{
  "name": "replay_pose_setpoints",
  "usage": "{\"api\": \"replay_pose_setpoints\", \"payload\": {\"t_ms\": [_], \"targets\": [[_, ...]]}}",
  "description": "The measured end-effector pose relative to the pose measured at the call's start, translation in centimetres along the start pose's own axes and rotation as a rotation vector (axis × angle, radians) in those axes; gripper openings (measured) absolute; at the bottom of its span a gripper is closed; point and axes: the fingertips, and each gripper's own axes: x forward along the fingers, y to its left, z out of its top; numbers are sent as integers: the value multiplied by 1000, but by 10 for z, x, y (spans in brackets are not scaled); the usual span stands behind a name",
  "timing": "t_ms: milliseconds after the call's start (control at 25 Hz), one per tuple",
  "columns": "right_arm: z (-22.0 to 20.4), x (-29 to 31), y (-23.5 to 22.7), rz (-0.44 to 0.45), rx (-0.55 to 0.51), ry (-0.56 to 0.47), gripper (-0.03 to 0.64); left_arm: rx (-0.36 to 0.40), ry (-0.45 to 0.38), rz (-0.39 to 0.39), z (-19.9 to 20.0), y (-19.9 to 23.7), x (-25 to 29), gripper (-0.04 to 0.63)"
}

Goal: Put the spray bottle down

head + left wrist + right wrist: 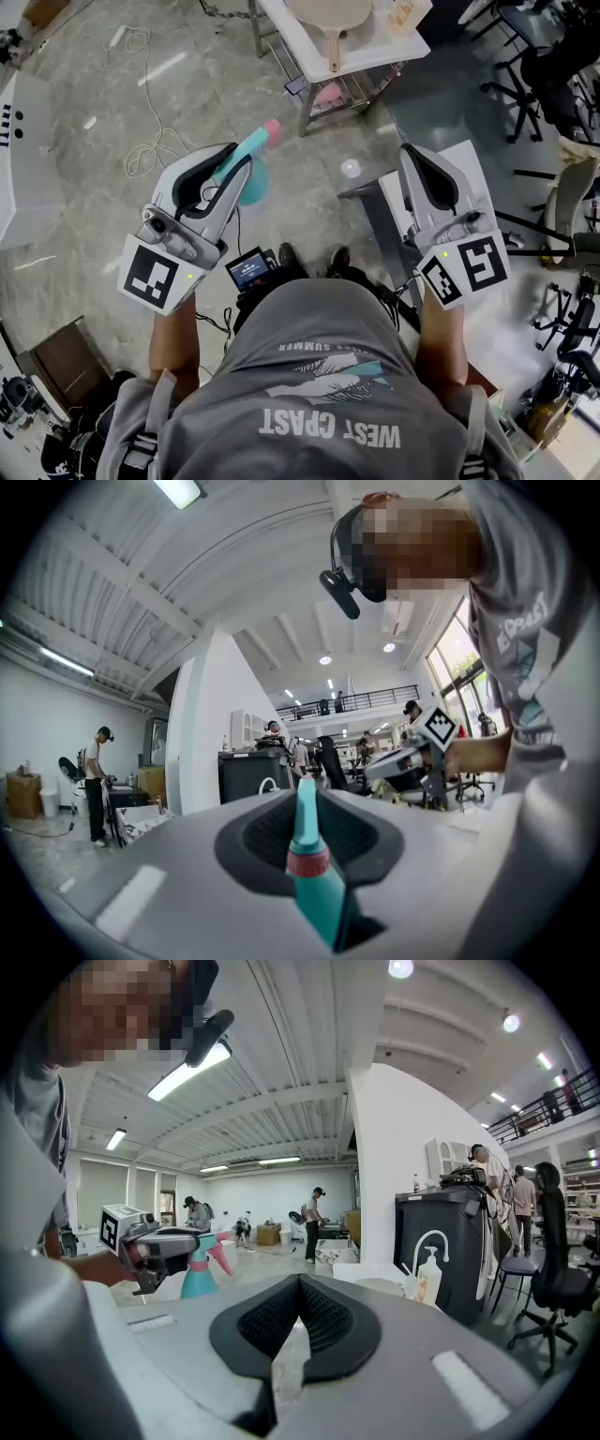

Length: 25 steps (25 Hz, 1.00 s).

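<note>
Well above the floor (103,122), the left gripper (240,157) is clamped on the spray bottle (253,180); the right gripper (413,157) is closed, empty. Set-down apparently not begun. The next move calls for lowering the bottle onto a surface before release.

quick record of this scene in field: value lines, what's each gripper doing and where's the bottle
left gripper: fingers shut on the spray bottle
spray bottle: teal, pink nozzle, held in the air above the floor, not yet set down
right gripper: fingers together, nothing between them
nearby: white table ahead of the person
</note>
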Motion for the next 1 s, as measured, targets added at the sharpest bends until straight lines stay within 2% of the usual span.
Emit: {"api": "replay_pose_setpoints", "payload": {"t_ms": [480, 720, 1000], "targets": [[21, 34, 23, 9, 54, -36, 2, -15, -20, 4, -4, 29, -32, 64], [26, 64, -1, 12, 59, -51, 2, -12, -5, 37, -11, 48, -17, 64], [37, 116, -39, 69, 68, -70, 2, -1, 14, 92, -8, 74, 20, 64]]}}
